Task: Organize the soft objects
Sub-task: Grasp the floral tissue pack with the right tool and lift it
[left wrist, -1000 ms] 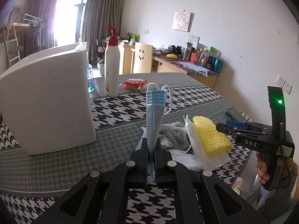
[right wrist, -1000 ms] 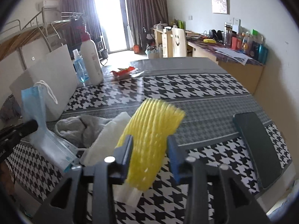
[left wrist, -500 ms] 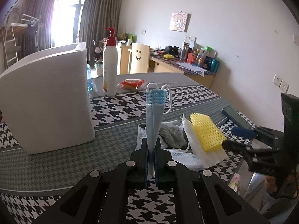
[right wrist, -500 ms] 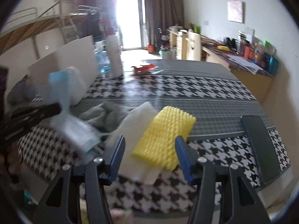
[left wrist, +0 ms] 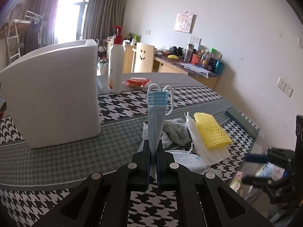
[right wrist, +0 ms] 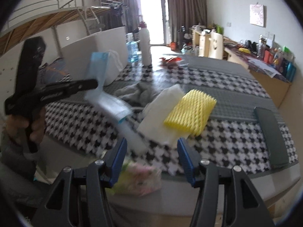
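Fingers of the left gripper (left wrist: 153, 145) are pressed together, pinching a folded blue face mask (left wrist: 156, 111) by its lower end; the mask stands upright above the table (left wrist: 56, 160), ear loops at its top. Fingers of the right gripper (right wrist: 150, 158) stand spread with nothing between them, off the near table edge.

On the table, right of the held mask: a yellow foam net (left wrist: 211, 131) lies on top of a white foam sheet (left wrist: 206, 151). A grey cloth (left wrist: 175, 131) is crumpled just beside the sheet, touching it. A second blue face mask (left wrist: 187, 159) lies flat near the table edge, partly under the sheet's near corner.

Further out: a white foam box (left wrist: 51, 96) stands on the left side of the table. A white pump bottle (left wrist: 115, 64) with a red top stands behind it, a red packet (left wrist: 137, 81) near that. A dark flat case (right wrist: 270, 128) lies at the right table edge, well apart from the pile.
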Demonstrator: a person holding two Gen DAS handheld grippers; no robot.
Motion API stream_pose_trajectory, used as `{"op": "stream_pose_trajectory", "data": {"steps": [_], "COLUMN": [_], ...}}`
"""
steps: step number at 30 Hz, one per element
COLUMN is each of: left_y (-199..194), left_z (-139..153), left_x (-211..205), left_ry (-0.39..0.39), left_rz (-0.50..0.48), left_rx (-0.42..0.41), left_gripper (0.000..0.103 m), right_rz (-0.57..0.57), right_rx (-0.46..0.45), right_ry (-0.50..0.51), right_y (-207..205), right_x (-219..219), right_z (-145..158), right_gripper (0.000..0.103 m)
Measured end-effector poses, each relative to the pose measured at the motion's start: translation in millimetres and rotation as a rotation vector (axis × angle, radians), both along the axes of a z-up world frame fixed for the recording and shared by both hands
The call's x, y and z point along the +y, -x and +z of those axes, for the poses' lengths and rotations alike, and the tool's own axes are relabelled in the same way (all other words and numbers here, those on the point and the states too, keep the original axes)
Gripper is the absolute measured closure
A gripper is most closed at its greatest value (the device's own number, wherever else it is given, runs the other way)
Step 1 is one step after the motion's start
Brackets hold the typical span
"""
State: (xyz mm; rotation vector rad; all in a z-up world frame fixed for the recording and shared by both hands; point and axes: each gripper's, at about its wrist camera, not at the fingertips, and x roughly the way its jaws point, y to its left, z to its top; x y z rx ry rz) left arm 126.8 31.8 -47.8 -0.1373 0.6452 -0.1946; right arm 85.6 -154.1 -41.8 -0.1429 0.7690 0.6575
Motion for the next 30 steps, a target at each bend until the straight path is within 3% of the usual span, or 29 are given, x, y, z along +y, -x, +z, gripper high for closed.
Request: {"op": "stream_pose_trajectory", "data": {"steps": [5, 8, 24, 25, 26, 30], "left_y": [2.5, 4.0, 13.7, 14.2, 15.1, 16.6], "left_z": [-1.5, -1.2, -1.2, -1.4, -1.4, -2.6], "left_x": [-4.3, -8.9, -3.4, -2.2, -1.5, 1.3], "left_ry": [-0.004, -0.009, 0.000, 0.002, 0.001, 0.008], "left_rz": [0.001, -0.006, -0.002, -0.001, 0.000, 0.010], "left_rx": [0.007, 0.004, -0.012, -0.014, -0.015, -0.014], "left_gripper": [0.098, 0.098, 0.098, 0.098, 0.098, 0.098], "right_rz": [0.042, 0.042, 0.045, 0.047, 0.038, 0.049], "right_rx": [0.023, 0.022, 0.054, 0.061, 0.059, 0.076], "right_ry": [-0.015, -0.014, 0.026, 0.027, 0.020, -0.006], "right_y": [15.9, 22.1, 17.0, 16.6, 16.0, 14.5], "right_x": [1.5, 2.1, 13.4, 14.4, 14.2, 14.4], "right_z": [-9.0, -12.5, -34.5, -36.1, -36.0, -34.1], "right_gripper": [0.041, 0.028, 0.029, 0.031, 0.042, 0.066]}}
